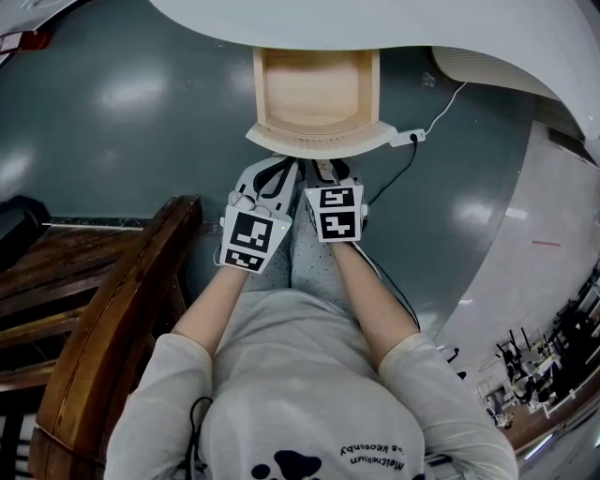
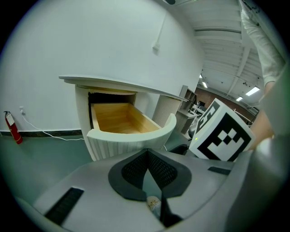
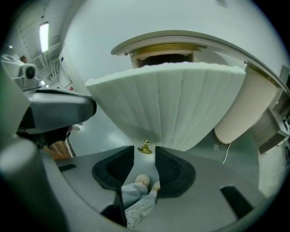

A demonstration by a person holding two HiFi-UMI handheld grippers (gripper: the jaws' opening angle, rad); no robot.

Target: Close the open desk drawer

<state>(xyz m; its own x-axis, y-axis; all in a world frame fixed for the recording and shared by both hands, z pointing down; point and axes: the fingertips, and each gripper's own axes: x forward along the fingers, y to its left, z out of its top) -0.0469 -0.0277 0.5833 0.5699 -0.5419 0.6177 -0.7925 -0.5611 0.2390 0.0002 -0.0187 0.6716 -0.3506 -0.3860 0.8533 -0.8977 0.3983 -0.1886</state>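
Plainly, the drawer [image 1: 317,94] stands pulled out from under the white desk [image 1: 394,19], its ribbed white front toward the person. Just short of that front the right gripper [image 3: 145,159] holds its jaws wide, with the drawer's small brass knob [image 3: 145,147] in line with the gap and untouched. Beside it, also short of the drawer, the left gripper [image 2: 148,156] has its jaws together on nothing.

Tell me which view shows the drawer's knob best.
The right gripper view: the gold knob shows clearly on the drawer, right at its open tool's tips. Head and left gripper views show the drawer, not the knob.
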